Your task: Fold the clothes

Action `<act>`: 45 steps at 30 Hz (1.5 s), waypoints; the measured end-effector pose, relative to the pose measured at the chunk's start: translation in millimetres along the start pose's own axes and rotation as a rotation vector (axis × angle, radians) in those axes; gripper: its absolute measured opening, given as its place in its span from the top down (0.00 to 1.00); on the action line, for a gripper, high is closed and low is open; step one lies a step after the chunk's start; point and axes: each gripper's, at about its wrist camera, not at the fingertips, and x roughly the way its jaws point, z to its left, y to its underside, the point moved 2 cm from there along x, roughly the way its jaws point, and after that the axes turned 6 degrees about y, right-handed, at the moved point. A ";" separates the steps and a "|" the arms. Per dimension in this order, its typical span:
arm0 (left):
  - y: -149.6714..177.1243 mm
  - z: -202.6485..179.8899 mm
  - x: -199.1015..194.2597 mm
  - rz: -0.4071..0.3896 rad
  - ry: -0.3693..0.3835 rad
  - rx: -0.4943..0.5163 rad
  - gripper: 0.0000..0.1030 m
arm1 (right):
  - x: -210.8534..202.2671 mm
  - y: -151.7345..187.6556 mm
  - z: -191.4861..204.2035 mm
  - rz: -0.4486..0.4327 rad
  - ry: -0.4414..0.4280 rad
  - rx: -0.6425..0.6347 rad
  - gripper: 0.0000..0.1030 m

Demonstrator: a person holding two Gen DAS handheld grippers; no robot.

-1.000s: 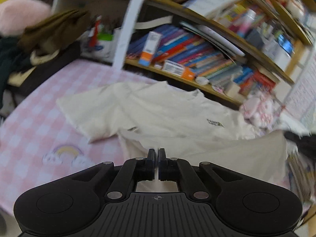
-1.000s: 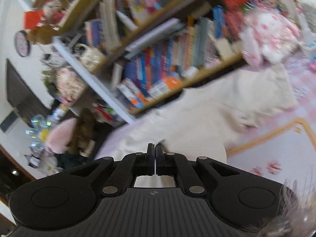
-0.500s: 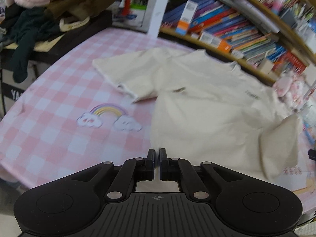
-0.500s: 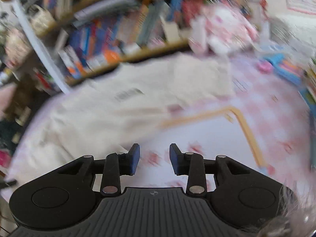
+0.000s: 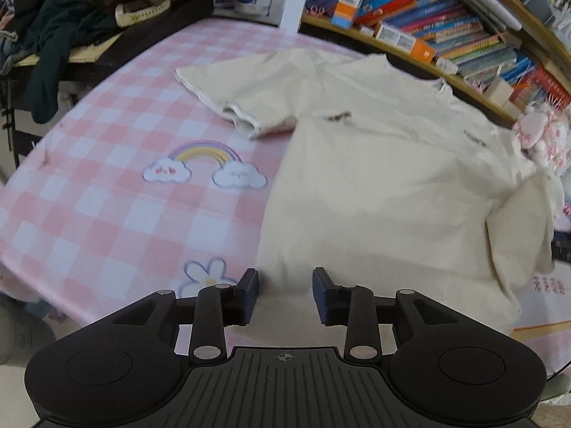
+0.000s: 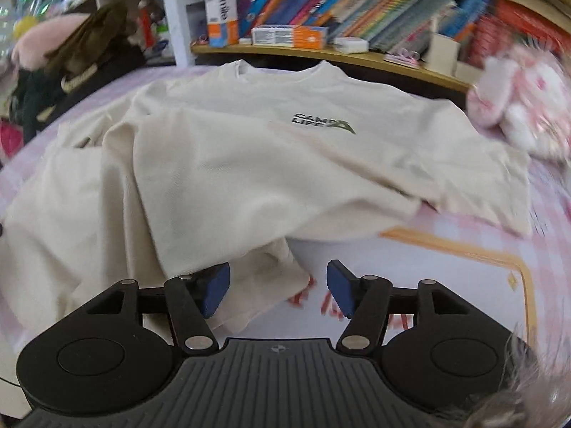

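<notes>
A cream T-shirt (image 5: 385,185) lies spread on a pink checked tablecloth (image 5: 117,192), collar toward the bookshelf. Its right side is folded over the body. It also shows in the right wrist view (image 6: 249,164), with a dark chest logo (image 6: 323,123). My left gripper (image 5: 284,294) is open and empty, just above the shirt's lower left hem. My right gripper (image 6: 278,292) is open and empty, over the folded lower right corner of the shirt; the left finger pad (image 6: 214,289) is above the cloth.
A bookshelf (image 5: 428,32) full of books runs along the table's far side. A pile of dark clothes (image 5: 60,18) sits at the far left. A pink plush toy (image 6: 517,107) lies at the right by the sleeve. The table's near edge drops off at the lower left.
Both grippers were shut on the shirt's hem a second ago and have let go and opened. The shirt has dropped flat on the table. Both grippers have pulled back toward the near hem.
</notes>
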 end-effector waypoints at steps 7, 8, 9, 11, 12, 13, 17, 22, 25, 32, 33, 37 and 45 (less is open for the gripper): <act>1.0 -4.4 2.7 -0.009 -0.067 0.066 0.94 | -9.2 -1.2 -7.9 0.028 -0.028 0.023 0.95; 0.9 -1.7 2.0 -0.009 -0.057 0.058 0.95 | -23.6 4.7 -11.4 0.025 -0.018 0.037 0.96; 0.8 0.6 1.4 -0.008 -0.047 0.051 0.95 | -38.0 10.5 -14.8 0.023 -0.009 0.052 0.96; 1.0 2.8 0.8 -0.003 -0.032 0.056 0.96 | -71.8 25.0 -22.9 0.021 0.012 0.096 0.96; 1.1 3.3 0.7 0.001 -0.025 0.065 0.96 | -90.0 33.1 -27.3 0.021 0.022 0.123 0.96; 1.0 3.1 0.9 0.006 -0.019 0.080 0.97 | -107.2 41.0 -31.8 0.022 0.034 0.149 0.96; -0.5 3.1 -5.0 0.015 0.021 0.135 1.00 | -156.8 80.0 -38.9 0.068 0.113 0.259 0.96; -8.9 6.9 -48.8 -0.054 0.114 0.136 1.00 | -180.5 127.4 -31.5 0.152 0.237 0.387 0.96; -12.9 4.5 -81.6 -0.084 0.237 0.103 1.00 | -190.8 140.9 -33.4 0.140 0.354 0.465 0.97; 22.6 7.1 -75.0 0.039 0.276 0.127 1.00 | -189.9 153.4 -37.2 0.166 0.461 0.508 0.97; 29.8 13.1 -66.9 0.076 0.265 0.125 1.00 | -186.7 156.0 -37.1 0.177 0.466 0.510 0.97; 47.9 18.2 -48.8 0.183 0.226 0.221 1.00 | -174.6 163.2 -34.9 0.221 0.473 0.512 0.96; 0.2 18.5 -68.9 0.020 0.296 0.292 0.69 | -166.8 166.7 -37.8 0.269 0.520 0.486 0.96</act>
